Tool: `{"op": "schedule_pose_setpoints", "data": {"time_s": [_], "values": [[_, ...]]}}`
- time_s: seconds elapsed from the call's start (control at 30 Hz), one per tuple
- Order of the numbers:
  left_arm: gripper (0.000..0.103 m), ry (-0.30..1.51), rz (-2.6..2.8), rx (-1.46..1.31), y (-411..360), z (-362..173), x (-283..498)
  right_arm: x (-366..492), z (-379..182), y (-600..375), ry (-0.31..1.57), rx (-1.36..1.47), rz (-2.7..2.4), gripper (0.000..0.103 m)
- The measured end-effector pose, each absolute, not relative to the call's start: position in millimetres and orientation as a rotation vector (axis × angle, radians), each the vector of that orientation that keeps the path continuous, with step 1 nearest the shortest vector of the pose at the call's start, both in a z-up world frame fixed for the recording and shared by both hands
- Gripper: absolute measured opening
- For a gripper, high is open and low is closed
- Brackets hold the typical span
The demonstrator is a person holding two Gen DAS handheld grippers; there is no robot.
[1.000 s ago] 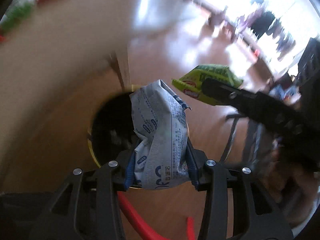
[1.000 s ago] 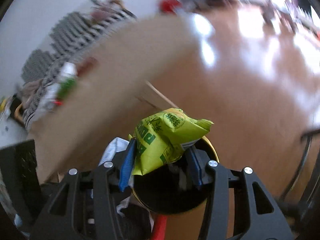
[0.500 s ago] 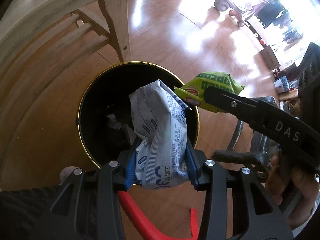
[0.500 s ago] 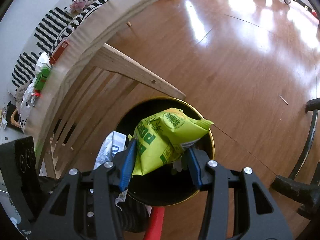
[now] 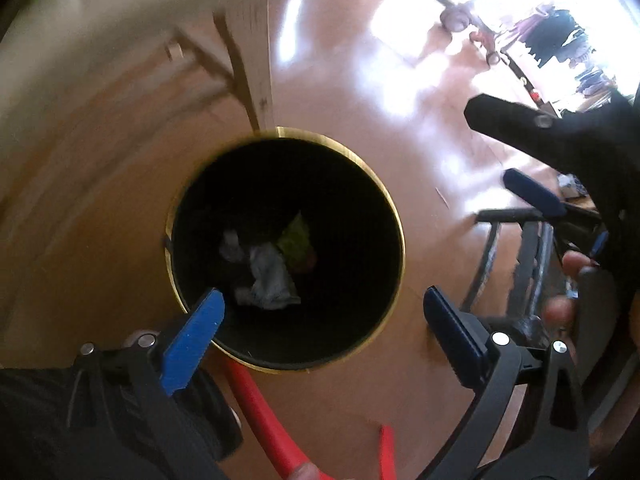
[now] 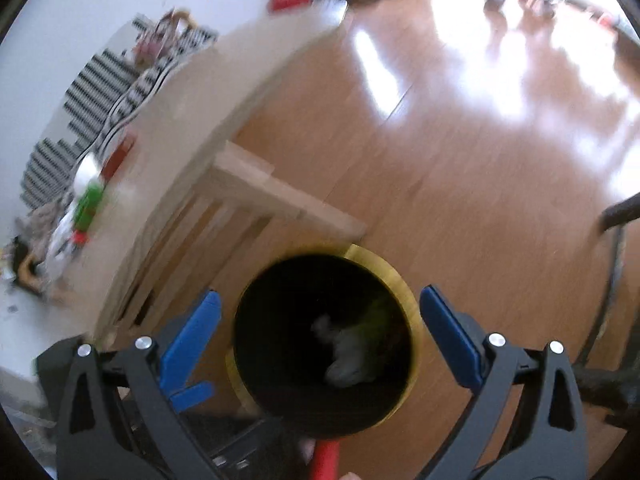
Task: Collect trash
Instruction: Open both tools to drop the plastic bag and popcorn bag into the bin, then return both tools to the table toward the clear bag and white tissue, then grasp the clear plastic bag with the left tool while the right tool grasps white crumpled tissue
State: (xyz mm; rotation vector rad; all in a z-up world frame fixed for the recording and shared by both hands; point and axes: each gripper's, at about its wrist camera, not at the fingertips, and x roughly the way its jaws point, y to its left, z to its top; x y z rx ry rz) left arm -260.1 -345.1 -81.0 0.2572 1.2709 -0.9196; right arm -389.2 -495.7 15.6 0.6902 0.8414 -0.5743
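We find the left gripper (image 5: 320, 312) with its jaws spread wide and nothing between them, poised above the black bin (image 5: 394, 216) with the gold rim. The bin stands on the wooden floor (image 5: 420, 152) just beside a leg of the pale wooden table (image 6: 192, 120). Inside, at the bottom, lie the white wrapper (image 5: 270, 276) and, touching it on its right, the green snack bag (image 5: 296, 236); a further pale scrap beside them is too dim to identify. We note the right gripper (image 6: 320, 320) likewise released and empty, over the same bin, with both wrappers visible below it in its own view. On the table's left edge rest blurred green, red and white items (image 6: 84, 204).
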Motion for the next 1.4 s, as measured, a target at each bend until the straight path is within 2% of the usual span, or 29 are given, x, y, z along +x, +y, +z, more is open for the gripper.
{"op": "schedule_pose_setpoints", "data": {"time_s": [0.13,0.3,0.57,0.8,0.93,1.1,1.4], "values": [[0.097,1.074,-0.94,0.186,-327.0,-32.5,-260.4,-395.4,35.6,-491.2,0.747,0.586,-0.67,0.096],[0.097,0.944,-0.827,0.133,-288.5,13.5,-227.6,-380.3,55.8,-476.0,0.698,0.498,-0.667,0.096],[0.097,0.928,-0.325,-0.134,-139.8,46.4,-114.5,-297.6,84.4,-409.7,0.634,0.391,-0.467,0.096],[0.097,0.899,-0.112,-0.149,-63.5,75.3,-22.3,-211.0,100.0,-349.4,0.619,0.28,-0.281,0.096],[0.097,0.95,-0.111,-0.11,-72.6,75.5,25.0,-154.4,101.9,-321.1,0.674,0.169,-0.134,0.096],[0.097,1.04,-0.093,-0.058,-82.6,49.9,67.9,-93.9,101.7,-291.3,0.681,0.086,-0.008,0.096],[0.097,1.093,-0.041,-0.048,-73.8,18.9,107.7,-19.7,79.1,-242.6,0.74,-0.131,0.153,0.096]]}}
